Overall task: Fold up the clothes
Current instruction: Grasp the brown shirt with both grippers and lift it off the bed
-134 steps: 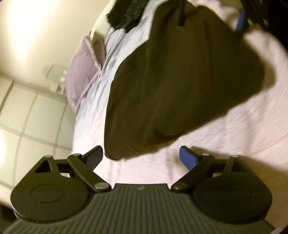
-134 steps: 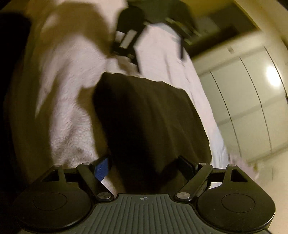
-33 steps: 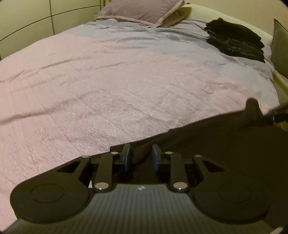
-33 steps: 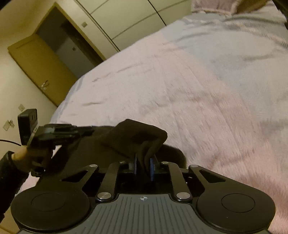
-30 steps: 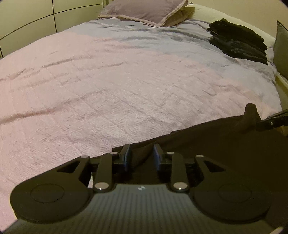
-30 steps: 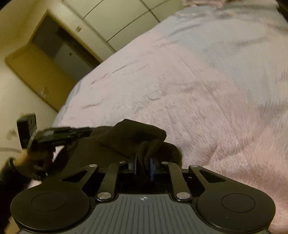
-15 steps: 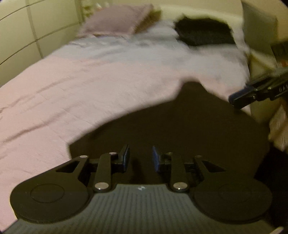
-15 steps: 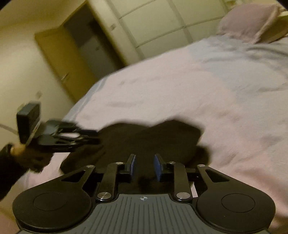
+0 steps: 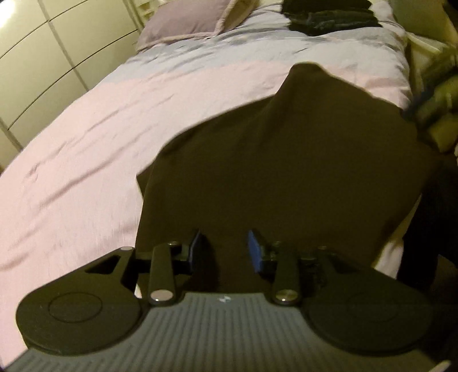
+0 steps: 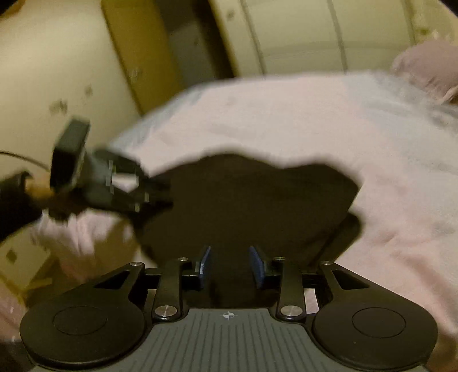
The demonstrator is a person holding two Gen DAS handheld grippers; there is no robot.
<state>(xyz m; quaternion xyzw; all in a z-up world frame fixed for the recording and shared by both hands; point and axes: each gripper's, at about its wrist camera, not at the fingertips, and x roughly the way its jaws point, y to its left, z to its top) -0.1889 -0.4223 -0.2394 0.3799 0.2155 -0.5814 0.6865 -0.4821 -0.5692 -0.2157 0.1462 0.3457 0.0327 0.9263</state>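
A dark brown garment lies spread on the pink bedspread near the bed's close edge. My left gripper hovers at the garment's near hem. Its jaws are opening, and its blue pads stand apart with cloth showing in the gap but not pinched. In the right wrist view the same garment lies ahead, blurred. My right gripper is at its near edge, its jaws also opening, pads clear of the cloth. A hand in a dark sleeve holds the left gripper at the garment's left side.
A mauve pillow and a stack of dark folded clothes lie at the head of the bed. Wardrobe doors line the left side. A wooden door stands beyond the bed's corner.
Both grippers were pinching the garment's edge a second ago; their pads have since parted and let it go. The garment now lies spread wider on the bed. Both views have swung.
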